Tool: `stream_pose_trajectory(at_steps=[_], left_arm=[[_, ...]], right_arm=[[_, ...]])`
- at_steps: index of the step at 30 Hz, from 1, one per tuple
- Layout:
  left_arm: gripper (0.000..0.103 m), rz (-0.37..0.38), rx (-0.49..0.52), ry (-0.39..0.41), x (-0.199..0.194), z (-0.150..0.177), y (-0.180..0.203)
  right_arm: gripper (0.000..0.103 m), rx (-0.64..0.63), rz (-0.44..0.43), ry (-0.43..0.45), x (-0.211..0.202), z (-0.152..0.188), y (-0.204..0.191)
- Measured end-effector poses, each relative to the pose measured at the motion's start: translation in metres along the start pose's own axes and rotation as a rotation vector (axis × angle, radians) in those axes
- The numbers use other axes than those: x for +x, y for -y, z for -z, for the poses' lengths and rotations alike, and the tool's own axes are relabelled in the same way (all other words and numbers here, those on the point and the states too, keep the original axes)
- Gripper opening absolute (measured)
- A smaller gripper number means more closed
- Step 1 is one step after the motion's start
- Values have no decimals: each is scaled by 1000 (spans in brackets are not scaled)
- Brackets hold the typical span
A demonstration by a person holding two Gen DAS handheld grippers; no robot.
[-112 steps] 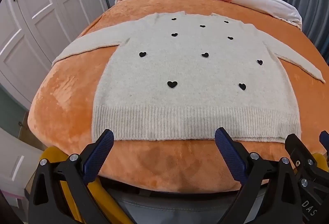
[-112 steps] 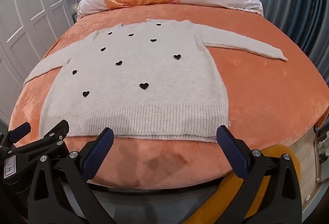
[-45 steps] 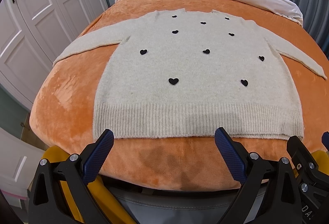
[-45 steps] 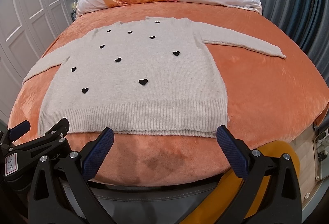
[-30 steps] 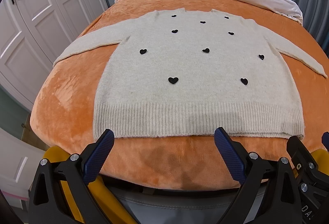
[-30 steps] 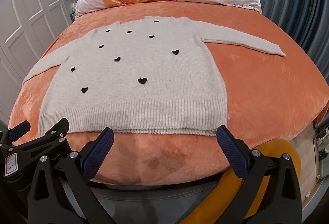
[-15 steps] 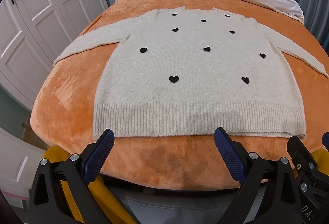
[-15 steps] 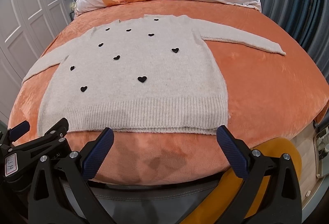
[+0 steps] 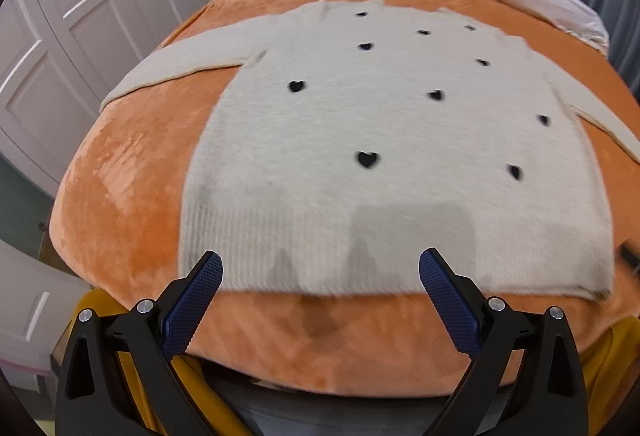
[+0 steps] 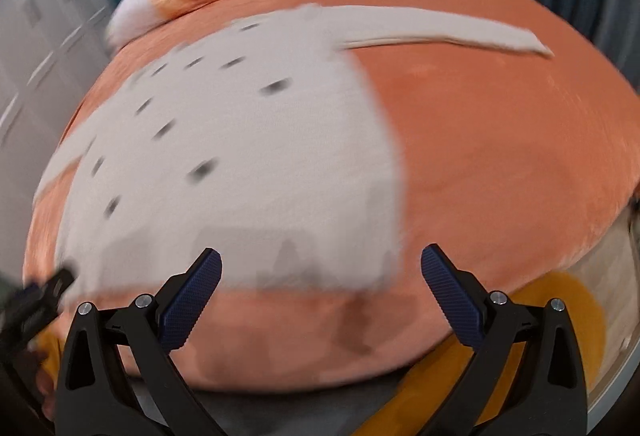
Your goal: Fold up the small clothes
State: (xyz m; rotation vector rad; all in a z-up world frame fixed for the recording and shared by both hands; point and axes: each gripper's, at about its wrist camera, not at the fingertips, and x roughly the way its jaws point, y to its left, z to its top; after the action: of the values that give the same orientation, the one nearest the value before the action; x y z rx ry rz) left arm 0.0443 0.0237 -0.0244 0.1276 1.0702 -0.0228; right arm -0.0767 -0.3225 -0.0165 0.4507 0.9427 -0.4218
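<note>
You are risking a bunched hem: the sweater (image 9: 384,155) is lying flat on the bed (image 9: 120,187), and a fast, blurred swing could snag one layer. Your left gripper (image 9: 320,290) and right gripper (image 10: 320,288) are both spread wide, holding nothing, hovering at the hem.

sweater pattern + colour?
Cream knit sweater dotted with small black hearts, ribbed hem. Sharpest in the left wrist view; the right wrist view is motion-blurred.
</note>
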Motion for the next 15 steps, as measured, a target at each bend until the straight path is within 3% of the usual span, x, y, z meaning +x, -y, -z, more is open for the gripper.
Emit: stream_pose_trajectory(at_steps=[6, 8, 13, 15], left_arm=[[97, -25, -21, 10, 25, -35, -9], [97, -35, -32, 3, 34, -47, -9], [97, -21, -106, 8, 60, -79, -15], [97, -4, -143, 4, 69, -89, -18]], right_arm=[[98, 188, 130, 107, 47, -118, 119], [98, 291, 130, 140, 65, -155, 161], [98, 497, 162, 144, 113, -212, 236], [90, 541, 171, 122, 133, -223, 250]])
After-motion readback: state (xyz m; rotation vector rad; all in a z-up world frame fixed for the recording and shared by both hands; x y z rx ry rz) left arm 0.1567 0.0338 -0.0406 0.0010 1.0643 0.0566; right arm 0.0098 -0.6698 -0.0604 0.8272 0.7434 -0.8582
